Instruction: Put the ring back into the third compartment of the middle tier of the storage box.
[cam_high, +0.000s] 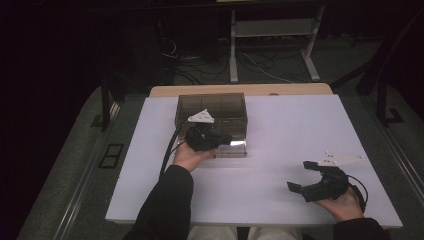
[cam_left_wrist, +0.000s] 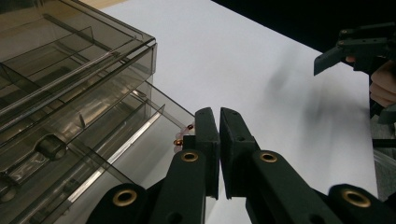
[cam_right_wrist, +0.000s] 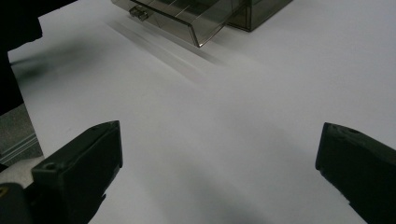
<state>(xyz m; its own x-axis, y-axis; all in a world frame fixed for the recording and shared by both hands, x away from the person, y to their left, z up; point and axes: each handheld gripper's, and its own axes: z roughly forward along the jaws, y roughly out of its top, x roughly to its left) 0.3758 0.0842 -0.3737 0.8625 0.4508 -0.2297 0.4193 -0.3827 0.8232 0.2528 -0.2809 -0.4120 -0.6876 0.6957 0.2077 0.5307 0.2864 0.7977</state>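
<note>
A smoky clear drawer box (cam_high: 220, 106) stands at the back middle of the white table (cam_high: 280, 125), its bottom drawer (cam_high: 235, 148) pulled out toward me. My left gripper (cam_high: 226, 137) hovers over that open drawer, jaws shut with nothing visible between them. In the left gripper view, the left gripper (cam_left_wrist: 219, 116) shows a hairline gap, and small orange beads (cam_left_wrist: 179, 141) lie in the drawer (cam_left_wrist: 140, 121) right beside one jaw. My right gripper (cam_high: 300, 175) rests open at the front right, held in a hand. In the right gripper view, the right gripper (cam_right_wrist: 219, 133) has bare table between its jaws.
The box's upper compartments (cam_left_wrist: 56, 60) have thin dividers. The pulled-out drawer (cam_right_wrist: 187, 16) lies far ahead of the right gripper. The right gripper (cam_left_wrist: 355, 46) is off to the side in the left gripper view. Cables and metal frame legs (cam_high: 270, 45) lie on the floor behind.
</note>
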